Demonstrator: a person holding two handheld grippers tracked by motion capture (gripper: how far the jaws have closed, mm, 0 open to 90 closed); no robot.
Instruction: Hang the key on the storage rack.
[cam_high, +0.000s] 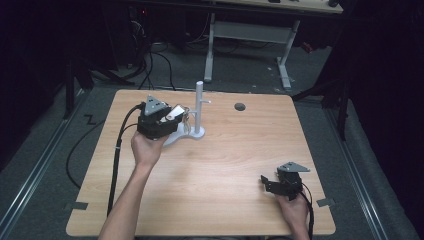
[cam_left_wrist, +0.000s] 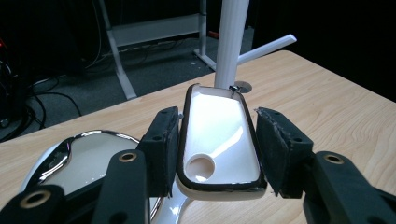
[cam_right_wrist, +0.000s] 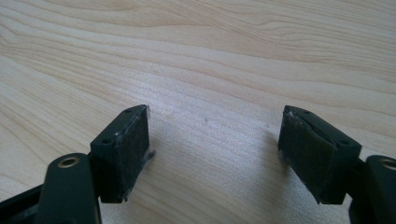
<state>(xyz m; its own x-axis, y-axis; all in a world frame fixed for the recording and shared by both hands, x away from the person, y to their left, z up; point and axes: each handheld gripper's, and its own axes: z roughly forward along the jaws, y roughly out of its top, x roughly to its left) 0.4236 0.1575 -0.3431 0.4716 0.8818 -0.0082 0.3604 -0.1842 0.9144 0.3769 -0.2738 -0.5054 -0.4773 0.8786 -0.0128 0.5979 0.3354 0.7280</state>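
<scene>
Clamping a white key fob, left tongs reach forward; right tongs rest apart.

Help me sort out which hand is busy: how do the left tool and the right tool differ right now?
The left tool is shut on a white tag with a dark rim; the right tool is open with bare table between its pads. In the high view the left tool is at the white stand near the far edge; the right tool sits at the near right corner. Both have black padded jaws.
</scene>
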